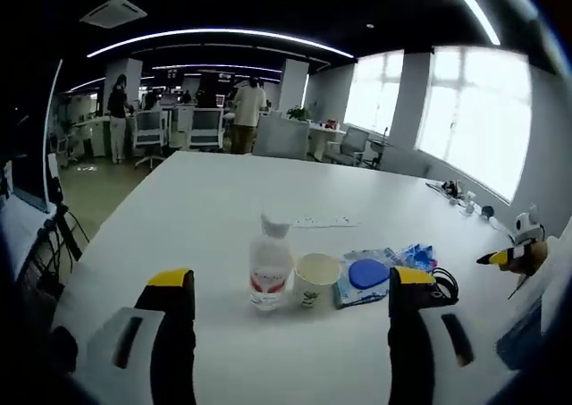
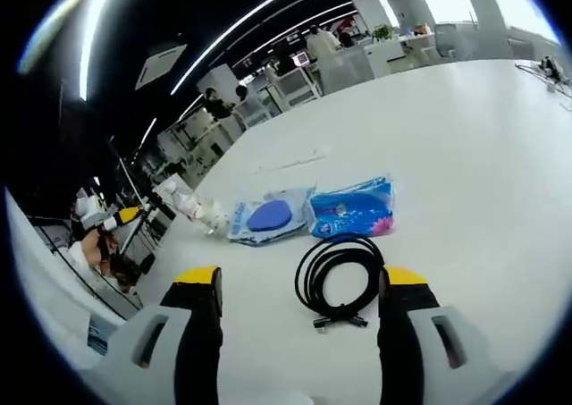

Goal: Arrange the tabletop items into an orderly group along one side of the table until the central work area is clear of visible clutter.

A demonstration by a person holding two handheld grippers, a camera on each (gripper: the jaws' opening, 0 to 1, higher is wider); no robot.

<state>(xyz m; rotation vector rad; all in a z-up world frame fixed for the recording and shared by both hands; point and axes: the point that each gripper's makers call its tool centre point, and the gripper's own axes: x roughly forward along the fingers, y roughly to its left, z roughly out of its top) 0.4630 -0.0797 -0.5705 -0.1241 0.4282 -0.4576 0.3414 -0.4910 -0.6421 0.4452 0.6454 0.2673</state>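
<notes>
Left claw [image 1: 290,289]: jaws spread wide, nothing between them, held above the near part of the counter [image 1: 206,208].
Right claw [image 2: 299,284]: jaws spread wide, gripping nothing; the cable [image 2: 338,278] lies on the counter between and just ahead of the two tips, not held.
Items, left gripper view: bottle [image 1: 270,264] upright, cup [image 1: 317,280] upright just beside it on the right, wipes pack [image 1: 365,278] with blue lid lying flat next to the cup, blue packet [image 1: 417,257] behind that pack, a loop of the cable at the right jaw tip.
Items, right gripper view: cable coiled nearest; blue packet [image 2: 351,211] just beyond it; wipes pack [image 2: 265,219] touching the packet's left end; bottle [image 2: 183,199] and cup [image 2: 213,217] further left, looking tipped because this view is rolled.
Key relation: the cable sits straight ahead of the right claw, inside its span; the coil's long axis runs away from the claw, the plug ends at the near end.
Nearer claw: the right one for cable and packet; the left one faces bottle and cup, which stand ahead of it and slightly right of its midline.
Row axis: bottle, cup, pack and packet form a line running across the left gripper view.
Judgement: the cable looks like the loose piece to be brought to the row; a short descent of the right claw would reach it.
</notes>
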